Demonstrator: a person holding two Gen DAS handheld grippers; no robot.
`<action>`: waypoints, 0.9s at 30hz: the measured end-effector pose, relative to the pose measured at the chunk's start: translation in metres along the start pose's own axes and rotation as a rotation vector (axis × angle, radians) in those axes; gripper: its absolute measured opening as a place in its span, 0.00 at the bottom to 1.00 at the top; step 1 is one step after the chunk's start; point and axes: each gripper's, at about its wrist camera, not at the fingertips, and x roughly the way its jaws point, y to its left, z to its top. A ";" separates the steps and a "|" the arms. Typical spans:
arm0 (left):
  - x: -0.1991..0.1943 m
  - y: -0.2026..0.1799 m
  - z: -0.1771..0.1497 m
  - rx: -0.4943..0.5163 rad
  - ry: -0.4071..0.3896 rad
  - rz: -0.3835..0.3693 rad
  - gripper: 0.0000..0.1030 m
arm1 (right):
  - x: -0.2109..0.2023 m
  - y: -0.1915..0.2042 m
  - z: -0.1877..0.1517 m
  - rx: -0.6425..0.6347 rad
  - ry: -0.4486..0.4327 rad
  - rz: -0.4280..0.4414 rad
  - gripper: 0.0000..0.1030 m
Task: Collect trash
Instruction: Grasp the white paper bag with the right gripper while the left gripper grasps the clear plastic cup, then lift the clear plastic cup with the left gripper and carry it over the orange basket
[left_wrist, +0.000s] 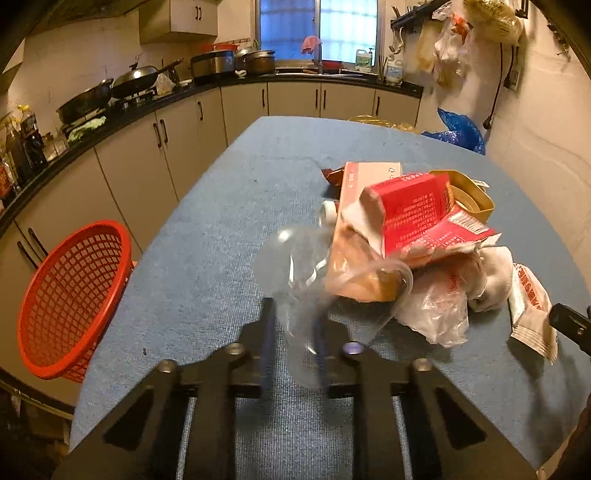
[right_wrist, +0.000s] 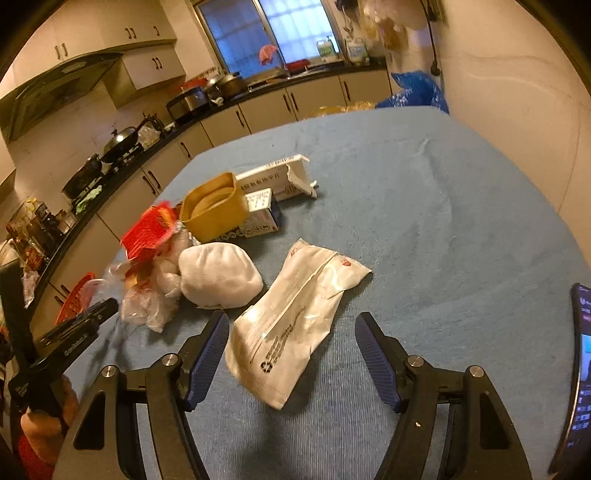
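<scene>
Gripping a clear plastic bottle (left_wrist: 295, 295) in left jaws, right jaws wide over white packet (right_wrist: 291, 325), blue-clothed table (right_wrist: 443, 206), kitchen counters (left_wrist: 177, 96).

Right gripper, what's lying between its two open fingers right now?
In the right wrist view, the white foil pouch lies flat on the blue table between the open right gripper fingers, neither pad touching it.

Blue-carpeted tabletop (right_wrist: 443, 206) is carrying a trash pile (left_wrist: 417, 236) and white pouch (right_wrist: 295, 317); possibly a phone (right_wrist: 581, 369) lying at its right edge.
</scene>
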 end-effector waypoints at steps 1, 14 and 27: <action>0.000 0.002 0.001 -0.005 0.000 -0.002 0.13 | 0.004 0.000 0.002 0.003 0.006 -0.002 0.73; -0.006 0.005 -0.001 -0.002 -0.051 0.002 0.13 | 0.033 0.003 0.006 0.019 0.063 -0.012 0.59; -0.033 -0.005 0.000 0.012 -0.137 0.009 0.13 | 0.003 0.000 0.005 0.022 -0.026 -0.022 0.58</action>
